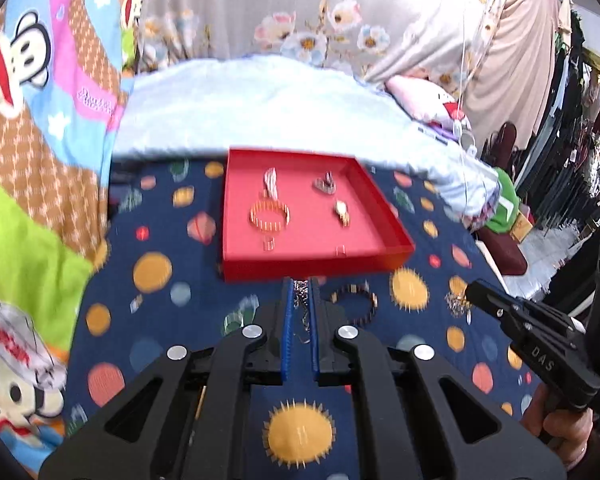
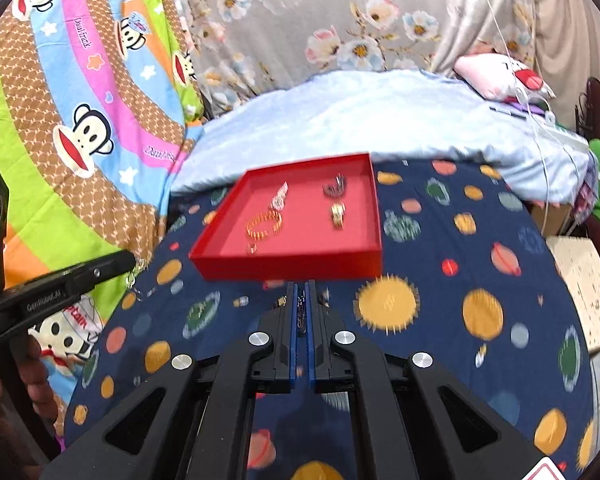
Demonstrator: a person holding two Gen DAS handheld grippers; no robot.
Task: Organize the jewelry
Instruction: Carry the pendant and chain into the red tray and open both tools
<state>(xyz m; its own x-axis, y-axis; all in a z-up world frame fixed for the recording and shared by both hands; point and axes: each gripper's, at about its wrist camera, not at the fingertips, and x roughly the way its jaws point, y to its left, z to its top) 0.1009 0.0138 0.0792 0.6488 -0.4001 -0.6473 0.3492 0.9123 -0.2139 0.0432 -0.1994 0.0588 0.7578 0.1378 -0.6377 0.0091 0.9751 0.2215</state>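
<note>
My left gripper (image 1: 301, 289) is pinched narrow on a silver chain (image 1: 300, 294); my right gripper (image 2: 301, 292) likewise grips a chain (image 2: 301, 312). Both hang just short of the red tray (image 1: 384, 216). I should clear its near wall before releasing, avoiding the gold bracelet (image 1: 270, 216).

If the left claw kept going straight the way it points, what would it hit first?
Probably the near wall of the red tray, directly ahead of the left claw, which grips a silver chain. Its height is unclear.
</note>
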